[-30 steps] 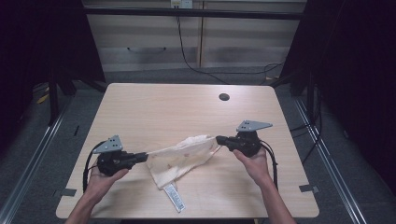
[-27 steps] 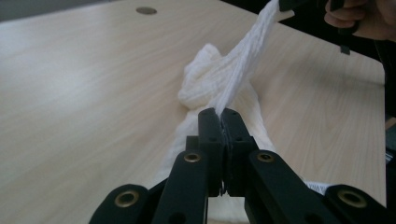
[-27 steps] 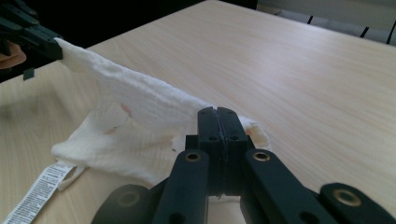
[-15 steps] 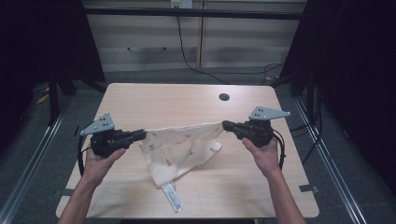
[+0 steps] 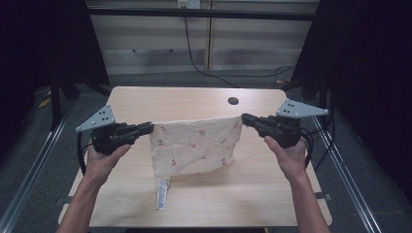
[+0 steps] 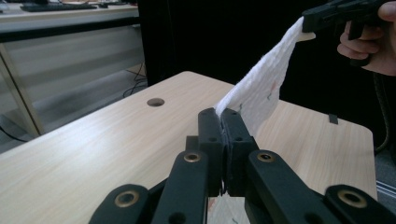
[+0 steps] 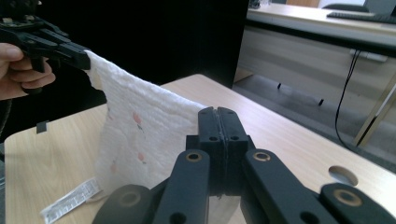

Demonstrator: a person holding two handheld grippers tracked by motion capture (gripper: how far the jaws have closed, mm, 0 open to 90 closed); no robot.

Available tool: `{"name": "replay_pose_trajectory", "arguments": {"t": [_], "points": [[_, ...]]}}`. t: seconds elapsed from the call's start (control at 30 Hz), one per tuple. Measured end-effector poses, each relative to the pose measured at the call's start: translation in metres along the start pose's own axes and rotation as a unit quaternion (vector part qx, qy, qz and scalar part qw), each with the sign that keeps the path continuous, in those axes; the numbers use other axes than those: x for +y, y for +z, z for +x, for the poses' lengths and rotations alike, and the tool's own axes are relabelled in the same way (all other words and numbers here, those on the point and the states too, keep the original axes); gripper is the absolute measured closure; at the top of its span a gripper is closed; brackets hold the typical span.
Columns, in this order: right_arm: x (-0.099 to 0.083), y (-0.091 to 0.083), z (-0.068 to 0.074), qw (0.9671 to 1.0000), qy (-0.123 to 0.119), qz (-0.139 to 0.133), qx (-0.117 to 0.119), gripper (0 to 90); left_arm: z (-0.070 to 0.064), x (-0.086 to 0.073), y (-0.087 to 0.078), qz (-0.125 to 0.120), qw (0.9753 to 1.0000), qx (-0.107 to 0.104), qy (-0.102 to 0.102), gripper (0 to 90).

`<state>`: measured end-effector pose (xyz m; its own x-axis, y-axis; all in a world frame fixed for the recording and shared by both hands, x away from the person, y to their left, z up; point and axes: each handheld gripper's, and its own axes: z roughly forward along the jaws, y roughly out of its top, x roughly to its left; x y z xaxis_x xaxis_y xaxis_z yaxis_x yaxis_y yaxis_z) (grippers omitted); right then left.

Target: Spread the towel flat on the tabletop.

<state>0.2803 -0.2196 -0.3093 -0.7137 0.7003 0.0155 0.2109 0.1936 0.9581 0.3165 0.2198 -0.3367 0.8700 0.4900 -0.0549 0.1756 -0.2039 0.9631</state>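
While we hold the cloth (image 5: 194,145) stretched above the worktop (image 5: 194,99), we judge the step goes best with both top corners level and the pull even, so the hem falls straight before lowering. From the high view, the left tool (image 5: 145,128) pinches the cloth's left corner and the right tool (image 5: 245,119) its right corner, forearms spread wide to either side of the cloth, hands level. The tag (image 5: 163,194) trails below the cloth onto the wood. Along the left tool (image 6: 223,114), jaws are clamped on the cloth (image 6: 261,88), which rises away. Along the right tool (image 7: 217,112), jaws are likewise clamped on the cloth (image 7: 135,126).
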Motion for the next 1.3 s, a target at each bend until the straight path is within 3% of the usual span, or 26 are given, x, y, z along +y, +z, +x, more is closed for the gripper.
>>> {"name": "replay_pose_trajectory", "arguments": {"t": [0.1, 0.43, 0.57, 0.73, 0.9, 1.07, 1.17, 1.3], "points": [[0.008, -0.005, 0.001, 0.9999, -0.008, -0.009, -0.003, 90.0, -0.002, 0.006, 0.001, 0.002, 0.9999, 0.007, 0.009, 88.5], [0.024, -0.011, -0.005, 0.9997, -0.014, -0.019, -0.008, 90.0, 0.0, 0.023, 0.001, -0.009, 1.0, 0.002, 0.002, 88.6], [0.028, -0.017, -0.004, 0.9995, -0.014, -0.027, -0.009, 90.0, -0.005, 0.031, -0.003, -0.014, 0.9998, 0.0, 0.012, 88.6], [0.03, -0.028, 0.004, 0.9992, -0.019, -0.034, -0.005, 90.0, -0.014, 0.039, -0.012, -0.024, 0.9995, -0.007, 0.018, 88.5], [0.033, -0.04, 0.018, 0.9988, -0.03, -0.039, -0.004, 90.0, -0.028, 0.047, -0.024, -0.021, 0.9992, -0.007, 0.033, 88.5], [0.033, -0.053, 0.034, 0.9976, -0.045, -0.053, -0.006, 90.0, -0.043, 0.047, -0.033, -0.01, 0.9993, -0.006, 0.036, 88.6], [0.03, -0.058, 0.039, 0.9977, -0.042, -0.053, -0.004, 90.0, -0.047, 0.047, -0.035, -0.005, 0.9993, -0.011, 0.034, 88.6], [0.021, -0.049, 0.028, 0.9991, -0.021, -0.036, -0.003, 90.0, -0.033, 0.044, -0.024, 0.012, 0.9998, -0.013, 0.009, 88.6]]}}
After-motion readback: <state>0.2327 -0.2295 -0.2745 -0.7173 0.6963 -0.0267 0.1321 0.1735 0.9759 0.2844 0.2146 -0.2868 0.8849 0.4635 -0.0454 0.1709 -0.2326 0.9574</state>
